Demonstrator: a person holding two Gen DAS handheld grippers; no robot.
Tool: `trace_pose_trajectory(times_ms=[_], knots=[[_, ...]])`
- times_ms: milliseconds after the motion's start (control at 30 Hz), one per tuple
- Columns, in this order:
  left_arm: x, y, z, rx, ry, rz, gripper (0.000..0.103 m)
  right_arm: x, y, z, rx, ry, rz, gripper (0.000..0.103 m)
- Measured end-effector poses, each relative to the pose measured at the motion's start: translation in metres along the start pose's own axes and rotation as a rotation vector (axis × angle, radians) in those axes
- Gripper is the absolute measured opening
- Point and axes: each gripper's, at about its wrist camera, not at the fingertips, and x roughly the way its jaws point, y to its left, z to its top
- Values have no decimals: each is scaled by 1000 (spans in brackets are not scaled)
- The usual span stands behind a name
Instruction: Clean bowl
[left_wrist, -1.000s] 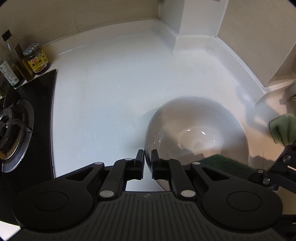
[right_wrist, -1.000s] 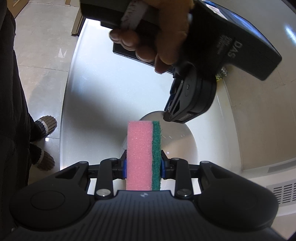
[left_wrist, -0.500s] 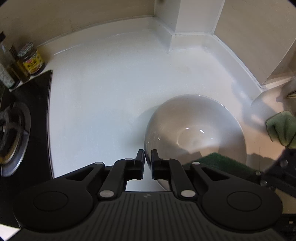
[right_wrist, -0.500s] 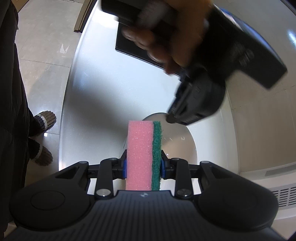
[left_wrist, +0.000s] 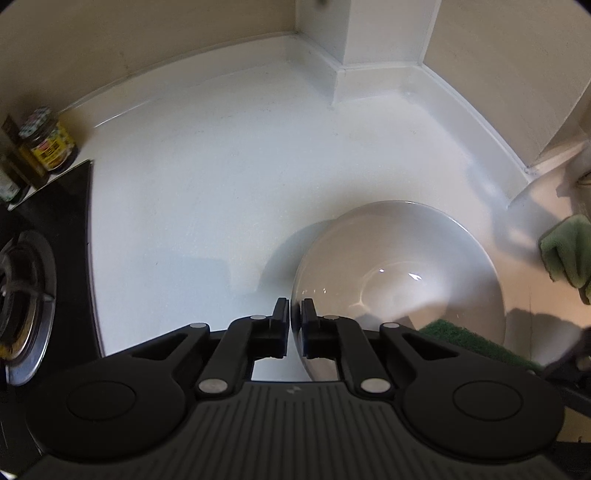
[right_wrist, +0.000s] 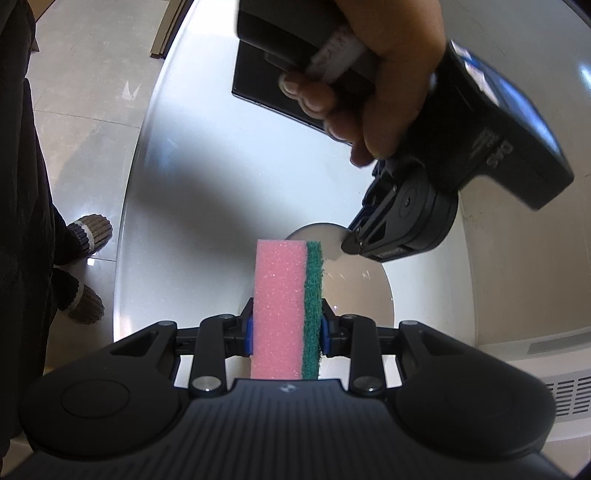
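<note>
left gripper (left_wrist: 291, 325) is pinched on the near rim of the wide glossy white ceramic bowl (left_wrist: 399, 273), prob to pin it steady for scrubbing. bowl sits on the white countertop (left_wrist: 221, 184), at 3 o'clock from the black gas hob (left_wrist: 44, 258). right gripper (right_wrist: 286, 328) is clenched on a pink foam sponge w/ green scouring layer (right_wrist: 284, 306), green face toward 3 o'clock, poised at bowl's edge, not clearly touching.
</note>
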Motion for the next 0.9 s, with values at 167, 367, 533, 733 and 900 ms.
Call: trace_pose_trajectory(times_ms=[167, 367, 533, 733, 900], knots=[[-1, -1, -9, -26, 6, 0, 8, -2, -3, -2, -2, -5, 6, 27], [17, 2, 12, 37, 32, -34, 7, -1, -1, -2, -11, -6, -1, 27], [18, 7, 18, -15, 41, -37, 12, 0, -5, -2, 4, 5, -1, 27], [7, -1, -9, -46, 20, -16, 12, -1, -8, -4, 17, -5, 10, 27], [14, -1, -2, 11, 19, -20, 9, -2, -6, -3, -20, -3, 1, 27]])
